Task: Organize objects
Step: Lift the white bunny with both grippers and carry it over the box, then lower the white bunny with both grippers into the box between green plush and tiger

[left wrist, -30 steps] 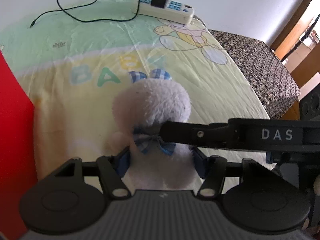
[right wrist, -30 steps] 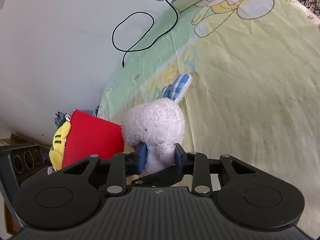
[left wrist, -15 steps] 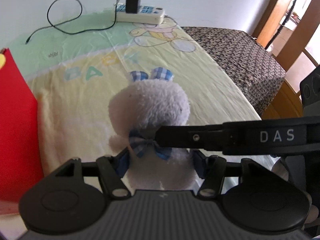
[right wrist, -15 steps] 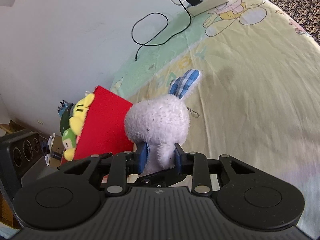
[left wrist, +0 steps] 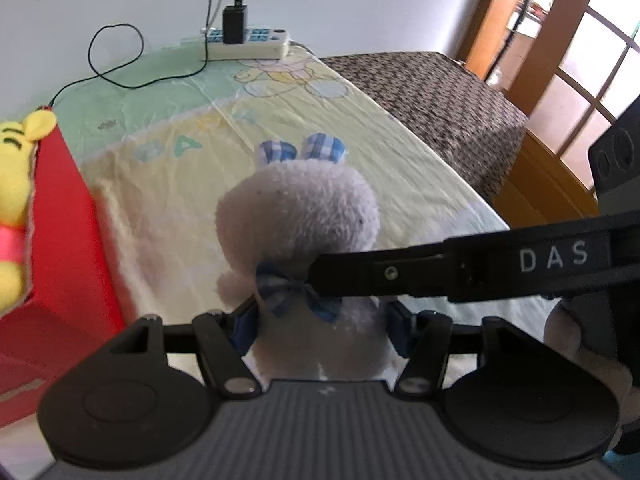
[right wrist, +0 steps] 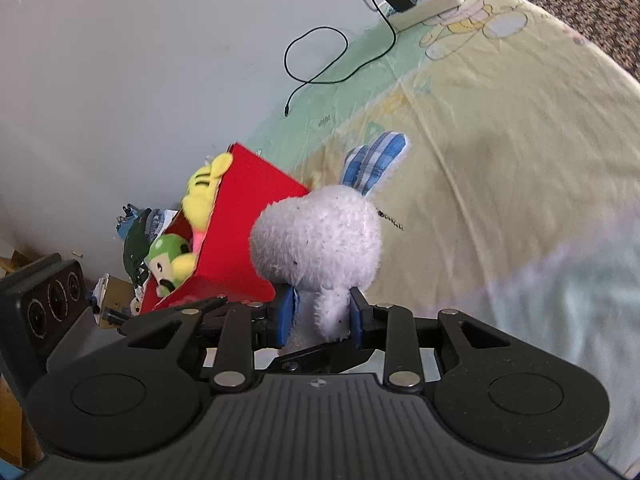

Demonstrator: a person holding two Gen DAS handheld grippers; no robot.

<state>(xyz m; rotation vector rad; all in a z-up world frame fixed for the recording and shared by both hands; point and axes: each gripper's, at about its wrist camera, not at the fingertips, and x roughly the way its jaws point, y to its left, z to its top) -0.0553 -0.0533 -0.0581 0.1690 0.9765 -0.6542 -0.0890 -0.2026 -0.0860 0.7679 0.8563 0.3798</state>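
Both my claws, left claw (left wrist: 322, 330) and right claw (right wrist: 322, 316), clamp the white plush rabbit (left wrist: 298, 220); it has risen off the bed (left wrist: 360, 128), and the red box (right wrist: 244, 216) at frame left now looms closer.

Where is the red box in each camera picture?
Left wrist: the red box runs down the left edge, left of the white plush bunny.
Right wrist: the red box sits left of centre, behind the bunny.
Shared landmark: the power strip by the wall.
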